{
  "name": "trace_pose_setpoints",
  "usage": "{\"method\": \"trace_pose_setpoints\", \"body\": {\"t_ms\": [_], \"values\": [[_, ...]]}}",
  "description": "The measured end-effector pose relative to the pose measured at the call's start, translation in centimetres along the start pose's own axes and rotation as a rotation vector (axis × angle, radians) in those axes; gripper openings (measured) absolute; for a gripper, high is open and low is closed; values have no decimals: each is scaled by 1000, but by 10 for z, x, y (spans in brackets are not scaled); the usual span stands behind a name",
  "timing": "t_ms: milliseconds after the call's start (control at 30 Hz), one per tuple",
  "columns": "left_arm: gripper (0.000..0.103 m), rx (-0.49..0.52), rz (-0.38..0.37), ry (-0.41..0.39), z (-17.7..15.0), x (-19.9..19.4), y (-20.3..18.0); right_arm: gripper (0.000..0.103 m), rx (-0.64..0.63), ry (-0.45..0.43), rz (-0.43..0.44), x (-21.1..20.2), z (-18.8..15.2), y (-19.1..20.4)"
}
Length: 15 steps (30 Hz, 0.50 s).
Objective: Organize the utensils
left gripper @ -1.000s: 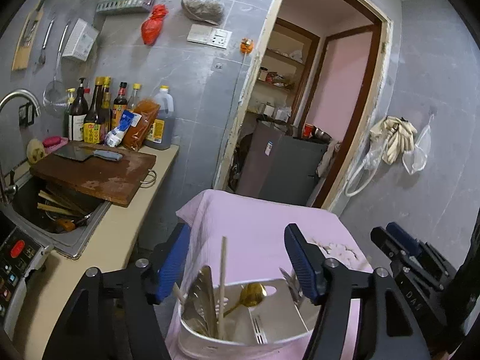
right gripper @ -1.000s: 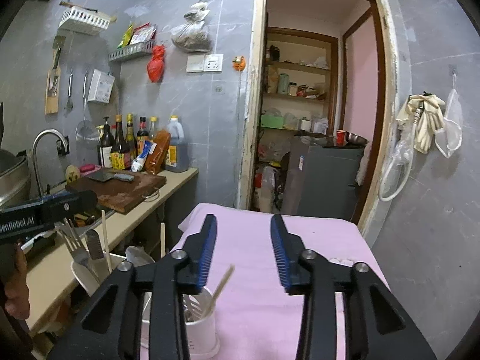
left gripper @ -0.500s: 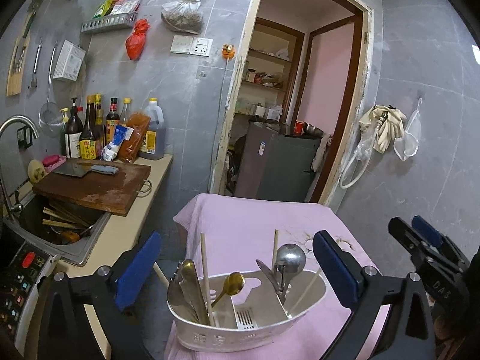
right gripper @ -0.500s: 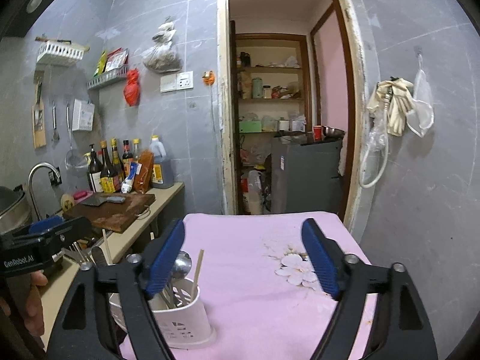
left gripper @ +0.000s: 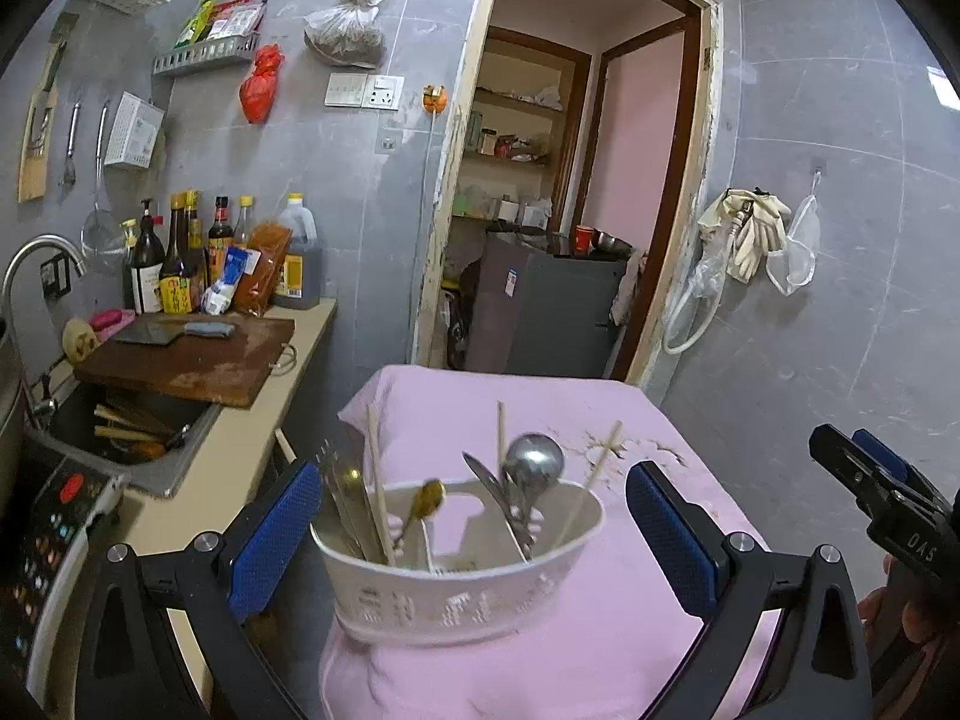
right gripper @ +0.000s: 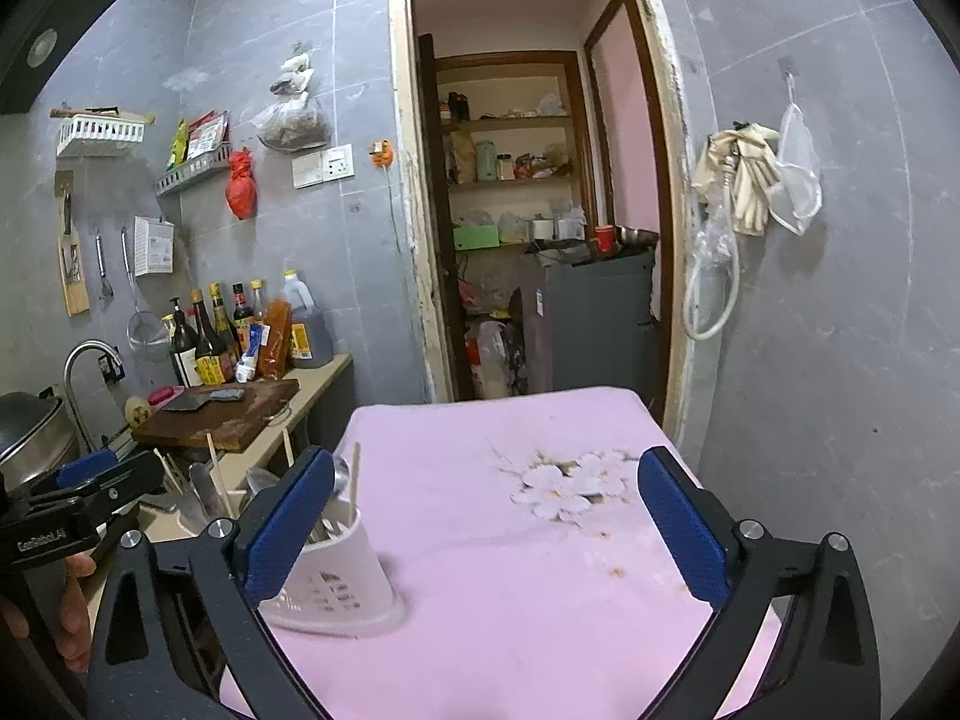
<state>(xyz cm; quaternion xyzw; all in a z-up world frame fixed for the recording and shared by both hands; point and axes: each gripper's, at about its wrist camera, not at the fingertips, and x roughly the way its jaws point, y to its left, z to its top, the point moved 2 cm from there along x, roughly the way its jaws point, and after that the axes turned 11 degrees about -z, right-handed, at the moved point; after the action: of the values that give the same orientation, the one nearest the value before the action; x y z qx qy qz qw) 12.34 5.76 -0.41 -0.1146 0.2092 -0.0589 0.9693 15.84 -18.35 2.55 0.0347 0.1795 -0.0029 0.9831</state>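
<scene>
- Utensils stood upright in a white slotted caddy (left gripper: 462,588) on the near left part of the pink-clothed table (left gripper: 600,648), close to its left edge.
- My left gripper (left gripper: 474,534) had its blue pads spread wide, one on either side of the caddy and clear of its walls; nothing was pinched.
- My right gripper (right gripper: 486,528) had just been opening, and its jaws stood wide over bare pink cloth, with the caddy behind the left pad and nothing between them.
- Inside the caddy I saw a steel ladle (left gripper: 534,459) bowl-up, a knife blade (left gripper: 492,492) leaning beside it, a brass-coloured spoon (left gripper: 429,498), pale chopsticks (left gripper: 378,480) and a flat steel turner at the left end.
- Beyond, a white flower print (right gripper: 564,486) marked the cloth.
- Left of the table ran a counter with a worn wooden cutting board (left gripper: 192,363) carrying a cleaver (left gripper: 174,331), partly over a sink.
- Farther back, sauce bottles (left gripper: 180,264) lined the grey tiled wall, and an open doorway (right gripper: 534,228) showed shelves.
</scene>
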Motion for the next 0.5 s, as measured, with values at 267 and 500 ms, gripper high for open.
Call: {"method": "trace_pose_setpoints", "body": {"t_ms": [267,500], "values": [[102,3,25,24,-15,-26,-30,101,-3,21,14,-29,-11,-38],[102,10,35,36,-33,-47,-52,102,-6,23,20,-55,-21,-58]]}}
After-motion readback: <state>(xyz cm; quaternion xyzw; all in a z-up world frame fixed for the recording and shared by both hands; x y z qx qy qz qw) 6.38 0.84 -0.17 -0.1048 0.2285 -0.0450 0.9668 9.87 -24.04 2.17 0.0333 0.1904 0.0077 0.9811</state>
